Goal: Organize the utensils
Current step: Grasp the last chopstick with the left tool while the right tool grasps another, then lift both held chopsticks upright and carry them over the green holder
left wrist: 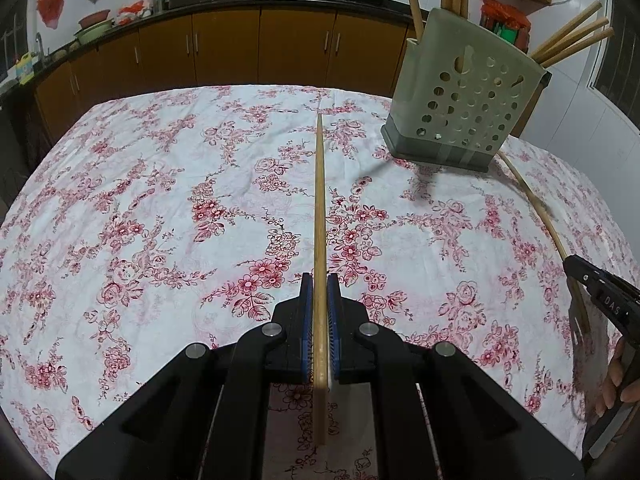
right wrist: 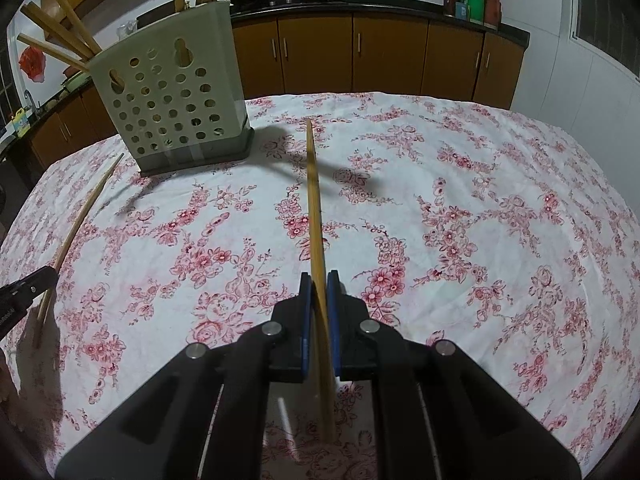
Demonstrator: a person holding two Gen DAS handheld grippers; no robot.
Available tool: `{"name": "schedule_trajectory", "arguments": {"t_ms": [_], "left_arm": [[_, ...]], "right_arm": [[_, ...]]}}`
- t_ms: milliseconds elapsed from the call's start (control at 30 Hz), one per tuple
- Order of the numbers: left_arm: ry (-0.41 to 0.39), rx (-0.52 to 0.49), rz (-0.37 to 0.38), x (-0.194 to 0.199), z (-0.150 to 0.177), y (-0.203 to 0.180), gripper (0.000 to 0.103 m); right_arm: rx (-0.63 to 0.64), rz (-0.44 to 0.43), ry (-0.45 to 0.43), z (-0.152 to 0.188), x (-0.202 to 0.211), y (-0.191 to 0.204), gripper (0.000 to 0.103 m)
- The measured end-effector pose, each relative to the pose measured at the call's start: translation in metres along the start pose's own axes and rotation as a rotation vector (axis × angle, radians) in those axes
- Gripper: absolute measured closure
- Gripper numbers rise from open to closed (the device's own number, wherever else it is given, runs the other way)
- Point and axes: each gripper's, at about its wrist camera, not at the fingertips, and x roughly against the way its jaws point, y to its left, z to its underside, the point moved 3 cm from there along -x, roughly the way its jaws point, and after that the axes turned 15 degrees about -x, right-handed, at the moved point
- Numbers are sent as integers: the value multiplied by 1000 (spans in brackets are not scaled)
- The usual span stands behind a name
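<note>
The left black two-finger gripper [left wrist: 319, 292] is clamped on a long pale wooden chopstick [left wrist: 319, 208] pointing out over the white tablecloth with red roses [left wrist: 140, 200], its rear end cut off behind the linkage; the right black two-finger gripper [right wrist: 319, 290] likewise grips a second wooden chopstick [right wrist: 314, 208]. The pale green perforated plastic utensil holder [left wrist: 468, 96] stands on the cloth holding more chopsticks [left wrist: 572, 40], their lower parts hidden and tops cropped. In the left view, the right gripper's side reads "DAS", the rest unreadable.
</note>
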Motion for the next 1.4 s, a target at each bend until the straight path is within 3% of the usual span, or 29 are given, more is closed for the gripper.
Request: {"name": "schedule_trajectory", "arguments": {"t_ms": [400,567,1133,1400], "left_arm": [[3,-10,-9,0,0,0,94],[16,-73,-45,4,4,-7,94],[14,-95,-39,7,7,-10,95],[-69,-99,-36,34,-9,-4,95]], "right_arm": [[0,1,0,0,0,1,93],[8,0,0,3,3,-1,93],[25,-5,4,4,5,-5,95],[18,-49,-102,-17,42,-1,95]]}}
